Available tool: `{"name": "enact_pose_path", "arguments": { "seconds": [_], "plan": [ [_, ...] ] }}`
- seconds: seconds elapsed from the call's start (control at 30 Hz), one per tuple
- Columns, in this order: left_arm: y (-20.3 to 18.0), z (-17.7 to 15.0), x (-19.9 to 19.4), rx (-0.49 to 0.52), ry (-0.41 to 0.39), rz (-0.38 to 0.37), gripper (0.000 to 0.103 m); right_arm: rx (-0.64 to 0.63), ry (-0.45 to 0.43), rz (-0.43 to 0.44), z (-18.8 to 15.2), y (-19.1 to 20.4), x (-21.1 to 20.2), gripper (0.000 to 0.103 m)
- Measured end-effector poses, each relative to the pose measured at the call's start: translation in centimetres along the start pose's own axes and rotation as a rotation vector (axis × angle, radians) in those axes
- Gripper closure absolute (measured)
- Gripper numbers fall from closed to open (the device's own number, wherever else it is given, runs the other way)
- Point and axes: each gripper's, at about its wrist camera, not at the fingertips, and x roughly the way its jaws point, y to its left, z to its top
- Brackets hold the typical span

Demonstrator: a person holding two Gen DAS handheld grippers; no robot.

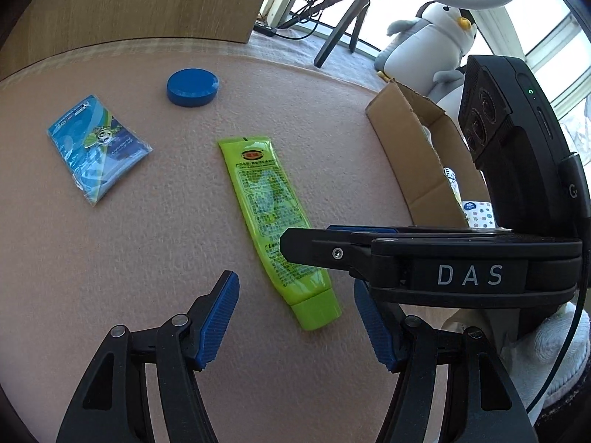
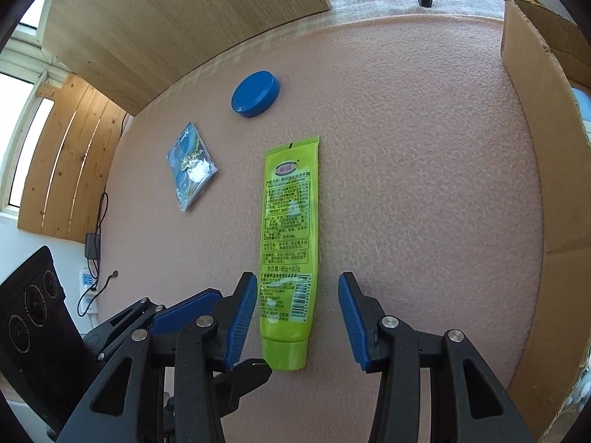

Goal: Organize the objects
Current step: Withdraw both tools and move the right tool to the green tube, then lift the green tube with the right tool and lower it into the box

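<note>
A pink, pebbly foam mat (image 2: 406, 147) covered the worktop, soft-looking and faintly dimpled all over. On it lay a glossy lime-green tube (image 2: 290, 243), flat and crimped at its far end, rounding toward a stubby cap at the near end, with dense printed text and a barcode along its face. Farther back sat a smooth blue disc-shaped lid (image 2: 255, 94), and to its left a crinkly clear-wrapped blue packet (image 2: 191, 167). A brown corrugated cardboard box (image 2: 535, 147) stood open at the right edge of the mat, and a plush grey-and-white penguin (image 1: 432, 33) sat behind it.

The right tongs (image 2: 297, 313) stood apart, with ribbed blue pads (image 2: 242, 317), straddling the tube's cap end; the tube lay nearer the left pad, and neither pad seemed to press it. The left tongs (image 1: 295, 317) were also parted and gripping nothing, hovering just above the cap end of the same tube, which sat between their pads.
</note>
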Motion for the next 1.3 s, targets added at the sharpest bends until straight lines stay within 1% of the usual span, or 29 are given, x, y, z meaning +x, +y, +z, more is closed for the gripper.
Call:
{"name": "enact_pose_path", "arguments": {
  "seconds": [0.27, 0.4, 0.5, 0.67, 1.0, 1.3],
  "plan": [
    [0.3, 0.2, 1.3, -0.027, 0.008, -0.029, 0.036, -0.033, 0.03, -0.009, -0.2, 0.4, 0.6, 0.061],
    [0.5, 0.2, 1.4, -0.036, 0.007, -0.04, 0.049, -0.053, 0.04, -0.007, -0.2, 0.7, 0.8, 0.061],
    [0.6, 0.1, 1.4, -0.035, 0.006, -0.036, 0.051, -0.063, 0.046, -0.009, -0.4, 1.1, 1.1, 0.067],
    [0.8, -0.1, 1.2, -0.037, -0.002, -0.024, 0.057, -0.06, 0.032, -0.019, -0.6, 1.0, 1.0, 0.069],
    [0.1, -0.4, 0.7, -0.036, -0.015, -0.03, 0.057, -0.034, 0.009, -0.007, -1.0, 0.2, 0.2, 0.076],
    [-2.3, 0.5, -1.0, 0.004, -0.051, -0.023, 0.057, -0.028, -0.042, 0.013, -1.1, 0.0, -2.4, 0.076]
  ]
}}
